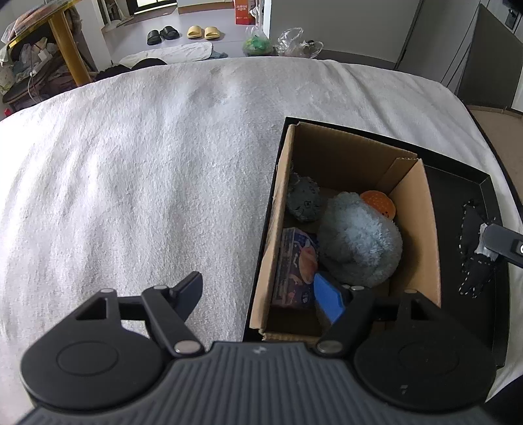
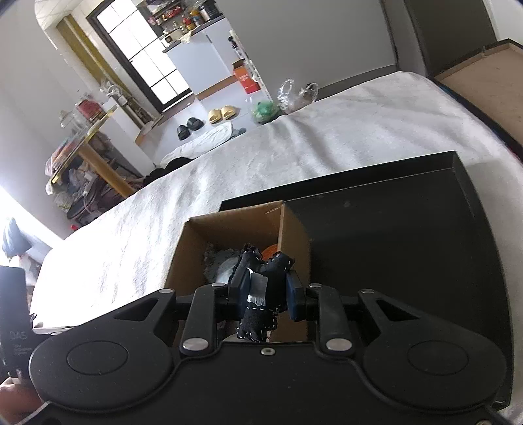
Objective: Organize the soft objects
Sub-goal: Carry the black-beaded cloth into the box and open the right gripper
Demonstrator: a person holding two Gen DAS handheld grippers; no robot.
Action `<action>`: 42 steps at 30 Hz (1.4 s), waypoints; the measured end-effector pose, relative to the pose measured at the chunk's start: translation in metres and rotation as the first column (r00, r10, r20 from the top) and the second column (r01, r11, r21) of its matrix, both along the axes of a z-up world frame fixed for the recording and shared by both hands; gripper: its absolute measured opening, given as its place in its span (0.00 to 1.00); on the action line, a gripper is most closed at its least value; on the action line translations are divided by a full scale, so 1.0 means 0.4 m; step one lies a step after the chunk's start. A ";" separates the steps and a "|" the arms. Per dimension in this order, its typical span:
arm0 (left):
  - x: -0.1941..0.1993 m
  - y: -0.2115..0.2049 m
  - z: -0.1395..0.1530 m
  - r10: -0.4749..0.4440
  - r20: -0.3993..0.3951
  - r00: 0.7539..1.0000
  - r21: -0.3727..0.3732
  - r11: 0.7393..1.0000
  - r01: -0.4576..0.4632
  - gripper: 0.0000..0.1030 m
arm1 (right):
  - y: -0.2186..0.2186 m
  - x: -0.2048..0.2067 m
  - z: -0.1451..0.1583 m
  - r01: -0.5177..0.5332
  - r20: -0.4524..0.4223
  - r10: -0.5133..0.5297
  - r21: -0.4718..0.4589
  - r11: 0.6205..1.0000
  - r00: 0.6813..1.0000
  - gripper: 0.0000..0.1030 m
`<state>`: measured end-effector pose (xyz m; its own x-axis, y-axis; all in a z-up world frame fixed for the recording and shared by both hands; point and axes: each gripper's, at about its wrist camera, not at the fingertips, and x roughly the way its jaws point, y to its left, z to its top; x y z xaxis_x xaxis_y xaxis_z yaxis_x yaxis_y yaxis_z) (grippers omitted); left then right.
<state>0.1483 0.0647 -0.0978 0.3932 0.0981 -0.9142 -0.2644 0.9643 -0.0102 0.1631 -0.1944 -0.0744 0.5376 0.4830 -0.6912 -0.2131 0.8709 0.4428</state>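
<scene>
An open cardboard box (image 1: 415, 209) stands in a black tray (image 1: 457, 183) on a white towel. In the box lie a fluffy pale-blue plush (image 1: 359, 242), a grey spiky ball (image 1: 304, 199), an orange ball (image 1: 379, 202) and a printed packet (image 1: 294, 268). My left gripper (image 1: 261, 294) is open and straddles the box's left wall, its blue-padded finger inside and the other over the towel. My right gripper (image 2: 266, 292) is shut on a black soft toy with white stitching (image 2: 258, 322), hanging above the box (image 2: 186, 255). The left wrist view shows that toy (image 1: 474, 261) over the tray's right half.
The white towel (image 1: 147, 163) spreads wide to the left of and beyond the tray. Past its far edge are slippers (image 1: 199, 32), plastic bags (image 1: 294, 42), an orange carton (image 1: 243, 13) and a cluttered yellow-legged table (image 1: 68, 49). A dark device (image 2: 13, 327) sits at the right wrist view's left edge.
</scene>
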 end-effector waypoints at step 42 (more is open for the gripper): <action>-0.029 0.028 -0.013 0.001 -0.047 0.999 -0.087 0.996 -0.006 0.15 | 0.031 -0.077 0.008 -0.005 -0.040 0.002 -0.082 0.997 0.999 0.50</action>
<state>0.1367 0.0760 -0.1031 0.3491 0.0185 -0.9369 -0.2700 0.9594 -0.0817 0.1323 -0.1820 -0.0712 0.5069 0.4257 -0.7495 -0.1998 0.9039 0.3783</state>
